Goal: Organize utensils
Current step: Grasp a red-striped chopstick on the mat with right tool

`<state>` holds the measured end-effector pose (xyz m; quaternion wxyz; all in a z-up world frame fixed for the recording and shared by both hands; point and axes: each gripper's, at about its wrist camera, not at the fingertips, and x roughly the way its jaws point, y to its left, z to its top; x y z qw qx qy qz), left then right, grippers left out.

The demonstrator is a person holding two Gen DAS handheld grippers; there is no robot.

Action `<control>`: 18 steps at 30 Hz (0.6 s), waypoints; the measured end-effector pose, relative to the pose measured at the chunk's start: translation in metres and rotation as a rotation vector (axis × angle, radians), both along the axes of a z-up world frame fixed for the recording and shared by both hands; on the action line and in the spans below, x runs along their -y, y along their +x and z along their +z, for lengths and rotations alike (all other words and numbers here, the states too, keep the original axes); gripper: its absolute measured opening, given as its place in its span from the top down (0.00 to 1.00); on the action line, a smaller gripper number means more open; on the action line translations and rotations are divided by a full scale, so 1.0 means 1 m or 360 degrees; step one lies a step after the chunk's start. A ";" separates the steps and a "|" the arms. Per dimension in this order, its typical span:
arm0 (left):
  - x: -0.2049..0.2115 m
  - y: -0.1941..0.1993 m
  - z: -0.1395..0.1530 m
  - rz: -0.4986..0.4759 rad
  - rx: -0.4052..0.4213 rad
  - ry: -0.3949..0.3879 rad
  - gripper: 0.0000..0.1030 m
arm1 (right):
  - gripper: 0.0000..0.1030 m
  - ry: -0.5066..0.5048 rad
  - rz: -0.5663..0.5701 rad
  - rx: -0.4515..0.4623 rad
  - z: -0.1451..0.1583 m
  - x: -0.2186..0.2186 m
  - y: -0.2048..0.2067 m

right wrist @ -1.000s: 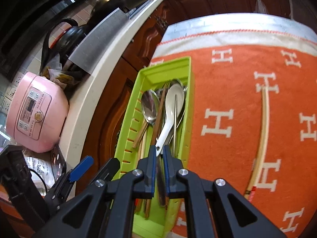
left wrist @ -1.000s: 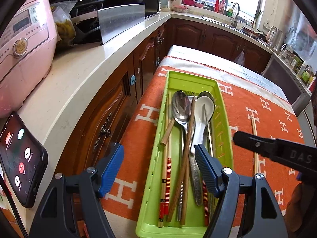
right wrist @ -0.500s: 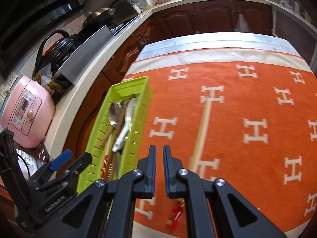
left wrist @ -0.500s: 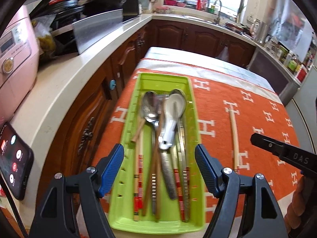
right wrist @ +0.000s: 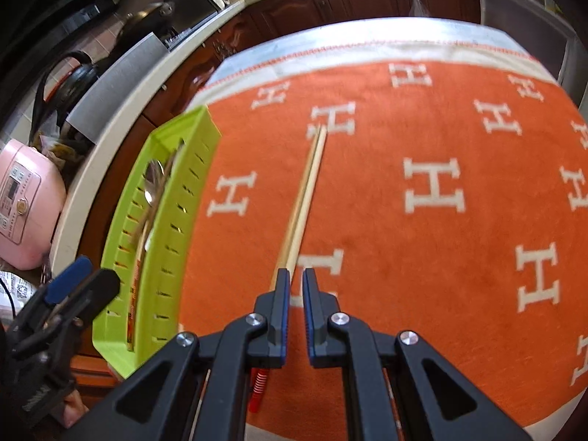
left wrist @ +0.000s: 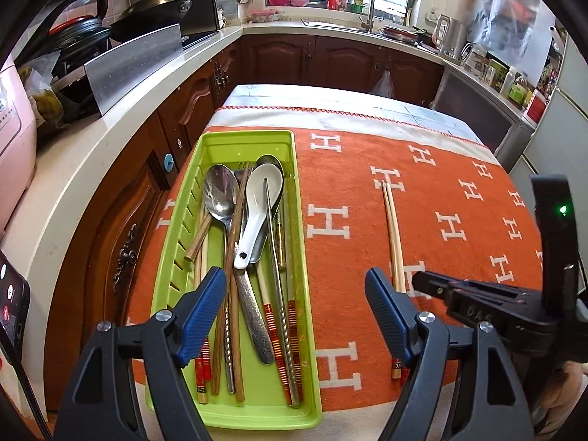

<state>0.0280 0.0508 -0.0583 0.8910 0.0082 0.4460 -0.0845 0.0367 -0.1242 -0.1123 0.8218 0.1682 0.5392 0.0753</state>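
On the orange cloth [left wrist: 352,242] with white H marks, a green plastic utensil tray [left wrist: 294,220] lies lengthwise along the left edge of the table, beside the dark wooden cabinets [left wrist: 139,220]. Inside it sit a steel spoon [left wrist: 220,193], a white ceramic soup spoon [left wrist: 257,202], a metal chopstick laid across that spoon, several wooden chopsticks with red-banded ends [left wrist: 283,330] and a brown pair crossing the pile. Well to the right of the tray, a pair of pale bamboo chopsticks [left wrist: 392,228] rests alone on the cloth, the two sticks side by side and touching, their thin tips on an H mark and their red ends toward the near edge.

Over the near end of the tray hangs the left gripper [left wrist: 294,290], its blue-padded fingers [left wrist: 202,305] spread wide, one over the tray and the other near the loose chopsticks; nothing is between them, and the jaws have just been opening a little further.

From the right wrist view, the right gripper [right wrist: 296,283] is tilted down over the thick end of the bamboo pair [right wrist: 305,198]. Its fingers stand almost together with only a thin slit between the pads, and they hold nothing; the sticks pass just under the left finger. A pink rice cooker [right wrist: 25,198] stands on the pale counter.
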 end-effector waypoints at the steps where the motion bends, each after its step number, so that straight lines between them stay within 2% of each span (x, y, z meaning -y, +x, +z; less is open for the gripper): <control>1: -0.001 0.000 -0.001 0.0004 -0.0003 0.0001 0.26 | 0.93 0.0004 0.0002 -0.0003 -0.001 -0.001 0.000; 9: -0.003 0.007 -0.006 0.0016 -0.0026 -0.0002 0.26 | 0.93 -0.0007 0.0024 -0.0017 -0.007 -0.011 0.005; 11: -0.004 0.007 -0.006 0.0018 -0.0024 -0.0002 0.26 | 0.93 -0.0057 0.0028 -0.0010 -0.006 -0.015 0.005; 13: -0.004 0.007 -0.006 0.0019 -0.0021 -0.0006 0.26 | 0.88 -0.0123 0.0005 -0.0010 -0.005 -0.018 0.006; 18: -0.007 0.008 -0.005 0.0029 -0.0017 -0.0016 0.26 | 0.88 -0.0273 0.0021 -0.0015 -0.004 -0.031 0.010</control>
